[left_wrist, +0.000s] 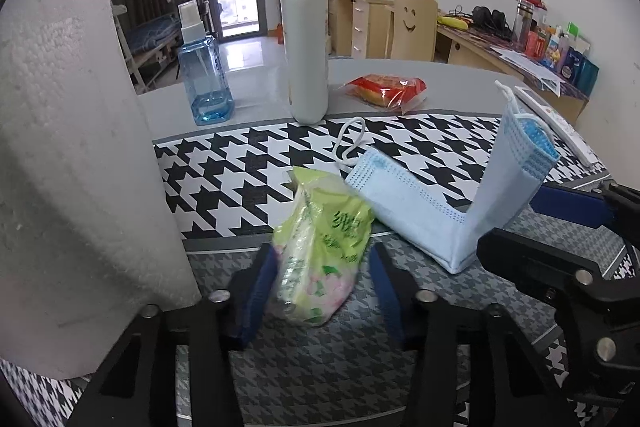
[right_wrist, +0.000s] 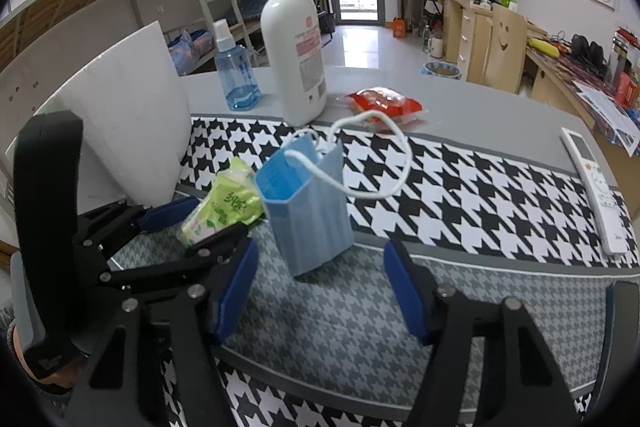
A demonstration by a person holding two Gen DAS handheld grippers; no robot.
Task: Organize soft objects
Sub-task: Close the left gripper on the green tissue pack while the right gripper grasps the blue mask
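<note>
- Table [right_wrist: 480,115] with houndstooth mat [right_wrist: 460,179]: serves as the sorting area, soft items gathered on the near grey band.
- Paper towel roll [left_wrist: 80,167]: stands upright at near left, probably the anchor for the soft group.
- Pump bottle [left_wrist: 304,43] and spray bottle [left_wrist: 206,83]: stand far back, hard items kept well apart.
- Right gripper [right_wrist: 320,287]: hangs with jaws spread, touching nothing, lined up on the mask.
- Left gripper [left_wrist: 320,267]: brackets the tissue pack with jaws close on both sides; cannot tell if actually pinching.
- Face mask [right_wrist: 308,219]: lies folded at near centre, one half flat, the other propped upright, just right of the pack.
- Tissue pack [left_wrist: 320,259]: sits tilted and blurred between the left jaws, just right of the roll.
- Red snack packet [left_wrist: 384,89]: lies far right of the pump bottle.
</note>
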